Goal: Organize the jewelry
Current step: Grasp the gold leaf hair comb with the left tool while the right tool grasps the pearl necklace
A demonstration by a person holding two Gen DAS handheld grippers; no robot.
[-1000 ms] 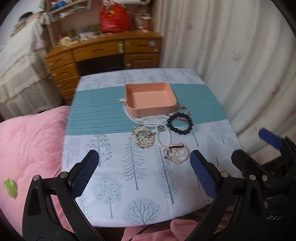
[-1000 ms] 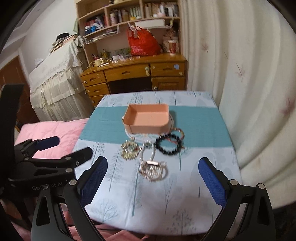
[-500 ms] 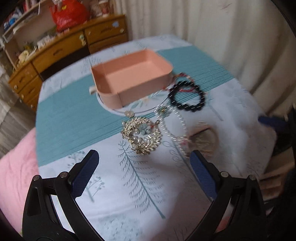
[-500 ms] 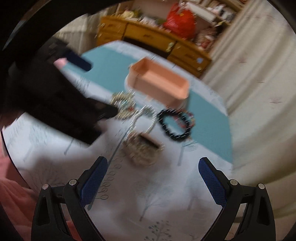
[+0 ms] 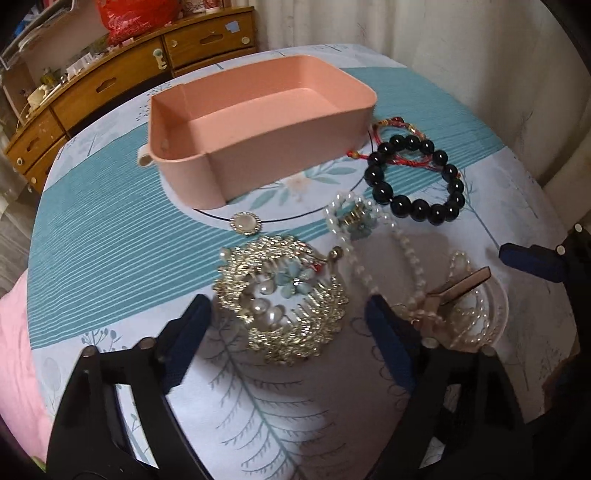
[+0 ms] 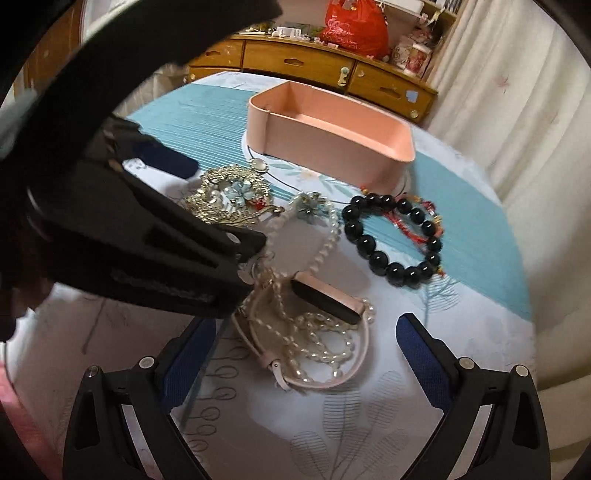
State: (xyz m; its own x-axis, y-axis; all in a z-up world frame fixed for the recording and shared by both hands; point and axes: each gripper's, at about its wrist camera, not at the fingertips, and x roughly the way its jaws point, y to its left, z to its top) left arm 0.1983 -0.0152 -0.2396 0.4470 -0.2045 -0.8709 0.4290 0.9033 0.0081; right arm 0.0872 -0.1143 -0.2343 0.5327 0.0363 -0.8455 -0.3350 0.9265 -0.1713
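An empty pink tray (image 5: 280, 147) (image 6: 332, 147) stands on the tablecloth. In front of it lie a gold leaf ornament with pearls and blue flowers (image 5: 295, 332) (image 6: 218, 184), a pearl strand (image 5: 354, 258) (image 6: 321, 254), a pink-strapped watch (image 6: 325, 302) (image 5: 458, 286), a black bead bracelet (image 5: 382, 190) (image 6: 369, 243) and a red cord bracelet (image 5: 399, 123) (image 6: 410, 225). My left gripper (image 5: 286, 317) is low over the gold ornament, its jaws closing on either side, pads not touching it. My right gripper (image 6: 304, 332) stands open around the watch and pearls.
A small round pendant on a thin black cord (image 5: 244, 223) (image 6: 257, 164) lies by the tray's front. A wooden desk (image 5: 129, 74) with a red bag (image 6: 354, 27) stands behind the table. A curtain (image 5: 498, 74) hangs at the right and a pink blanket (image 5: 14, 332) lies at the left.
Both grippers have dropped from high above the table to just over the jewelry. The left jaws have narrowed around the gold ornament. The jewelry itself has not moved.
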